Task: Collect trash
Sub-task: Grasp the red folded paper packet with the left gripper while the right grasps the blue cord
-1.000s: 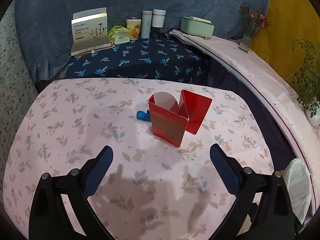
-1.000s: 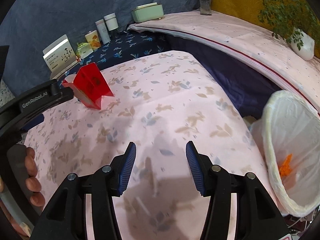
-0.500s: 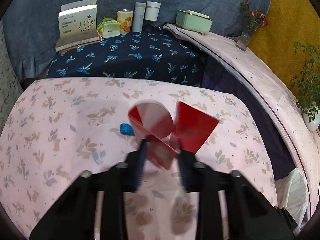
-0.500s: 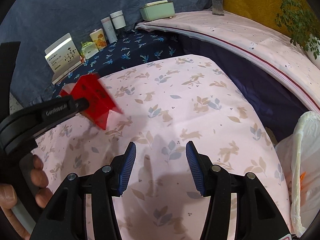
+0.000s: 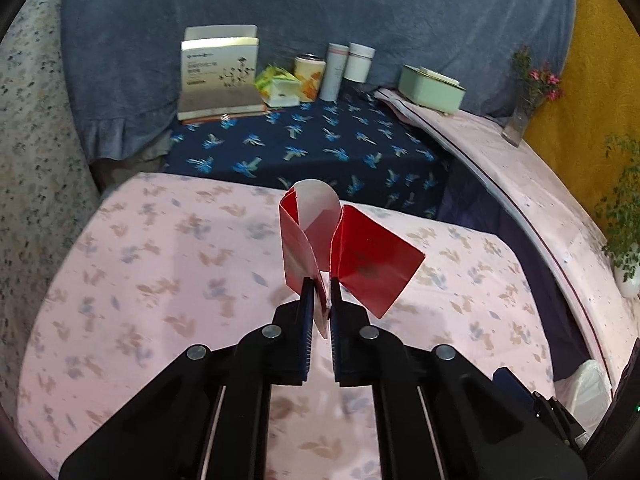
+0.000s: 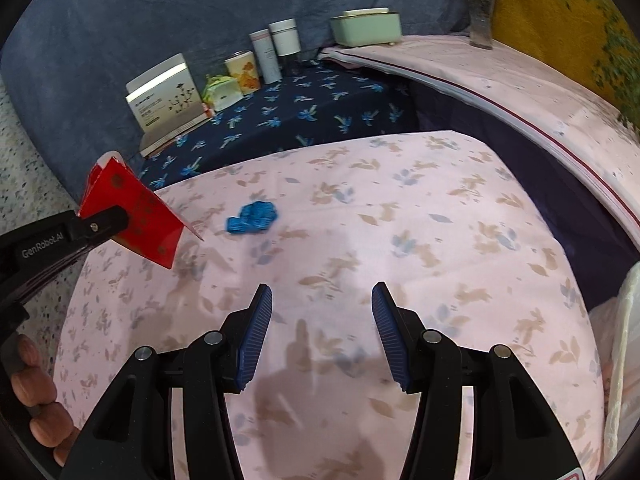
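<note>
My left gripper is shut on a red paper carton and holds it off the pink floral table. The carton is open, with a white inside and a flap spread to the right. In the right wrist view the carton hangs at the left in the left gripper's fingers. A crumpled blue scrap lies on the pink cloth ahead of my right gripper, which is open and empty above the table.
A white-lined trash bin stands at the table's right edge; it also shows in the left wrist view. A dark blue floral table behind holds a box, cans, bottles and a green case. Plants stand at the right.
My left gripper closed on the red carton and lifted it off the cloth. The blue scrap behind it is now uncovered. The right gripper swung left, away from the bin.
</note>
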Demonstrator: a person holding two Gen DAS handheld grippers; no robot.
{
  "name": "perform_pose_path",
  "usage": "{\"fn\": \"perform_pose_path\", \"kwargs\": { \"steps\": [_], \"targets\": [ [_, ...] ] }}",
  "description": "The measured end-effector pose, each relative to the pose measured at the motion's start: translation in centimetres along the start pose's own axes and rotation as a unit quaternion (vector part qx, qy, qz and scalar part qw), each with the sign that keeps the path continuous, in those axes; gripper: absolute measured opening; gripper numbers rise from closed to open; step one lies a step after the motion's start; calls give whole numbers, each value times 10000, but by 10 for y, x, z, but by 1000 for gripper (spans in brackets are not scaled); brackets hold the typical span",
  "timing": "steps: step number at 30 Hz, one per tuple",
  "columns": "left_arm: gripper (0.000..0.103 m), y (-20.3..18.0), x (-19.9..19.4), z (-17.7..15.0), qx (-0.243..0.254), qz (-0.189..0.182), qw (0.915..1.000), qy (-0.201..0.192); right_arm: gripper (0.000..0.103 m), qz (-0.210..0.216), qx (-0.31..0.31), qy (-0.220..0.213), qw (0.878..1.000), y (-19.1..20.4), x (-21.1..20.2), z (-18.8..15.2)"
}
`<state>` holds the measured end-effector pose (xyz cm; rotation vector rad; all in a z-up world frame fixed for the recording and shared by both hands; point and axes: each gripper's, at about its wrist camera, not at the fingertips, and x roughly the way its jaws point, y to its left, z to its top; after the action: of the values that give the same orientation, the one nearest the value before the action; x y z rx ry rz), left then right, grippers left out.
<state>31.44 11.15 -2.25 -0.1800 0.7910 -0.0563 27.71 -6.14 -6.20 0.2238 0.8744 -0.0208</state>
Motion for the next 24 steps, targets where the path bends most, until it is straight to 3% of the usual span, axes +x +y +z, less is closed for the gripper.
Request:
{"fn": "perform_pose_path", "kwargs": {
  "steps": [11, 21, 23, 24],
  "targets": [
    [7, 37, 29, 24, -75, 453, 9989, -5, 51, 270, -184, 125, 9994, 41, 54, 36],
    [7, 32, 64, 32, -1, 478, 9988, 119, 51, 203, 16, 334, 9992, 43, 109, 59],
    [7, 30, 68, 30, 20, 453, 9988, 160, 33, 312, 90, 467, 9984, 39, 117, 56],
    [7, 29, 69, 29, 39, 444, 9988, 177, 30, 421, 112, 497, 9978, 38, 119, 55]
  ]
}}
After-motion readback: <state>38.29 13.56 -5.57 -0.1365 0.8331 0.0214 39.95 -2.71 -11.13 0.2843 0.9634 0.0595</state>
